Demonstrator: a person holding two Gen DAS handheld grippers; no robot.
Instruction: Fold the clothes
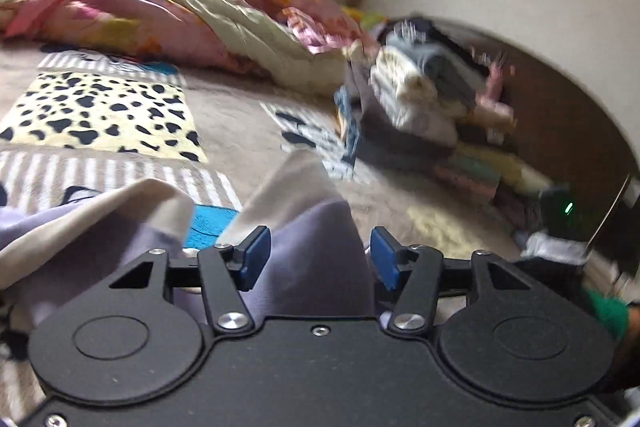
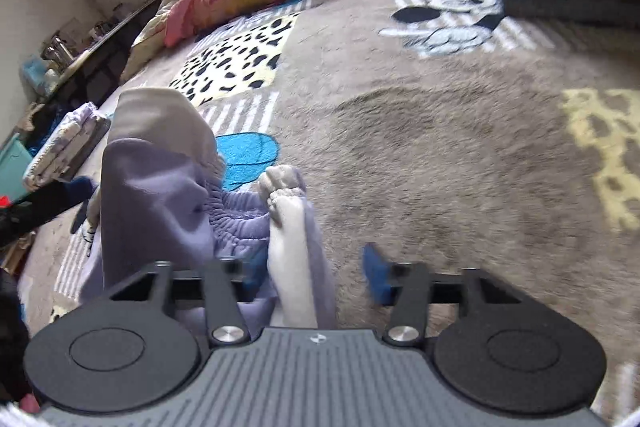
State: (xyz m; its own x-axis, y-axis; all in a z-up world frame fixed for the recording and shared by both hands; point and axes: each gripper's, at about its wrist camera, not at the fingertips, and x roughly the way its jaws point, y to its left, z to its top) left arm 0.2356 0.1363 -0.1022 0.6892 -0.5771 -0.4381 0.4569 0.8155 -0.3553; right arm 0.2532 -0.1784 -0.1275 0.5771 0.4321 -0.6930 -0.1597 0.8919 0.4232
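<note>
1. Left gripper (image 1: pixel 318 259), lower centre of its view: jaws spread, lavender garment (image 1: pixel 316 259) bunched between them, unpinched (likely mid-regrasp).
2. Right gripper (image 2: pixel 316 275), lower centre: released too; the garment's elastic waistband (image 2: pixel 240 215) drapes over its left finger, on the bed blanket (image 2: pixel 440 147).

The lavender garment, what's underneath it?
The lavender garment lies on a grey cartoon-print blanket; a blue patch shows beside it. Whatever lies directly beneath the fabric is covered.

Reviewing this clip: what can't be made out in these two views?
- Left wrist: the heap of mixed clothes is motion-blurred; single items unreadable.
- Left wrist: the lavender garment runs behind the left gripper.
- Right wrist: the right gripper hides the garment's lower part.
</note>
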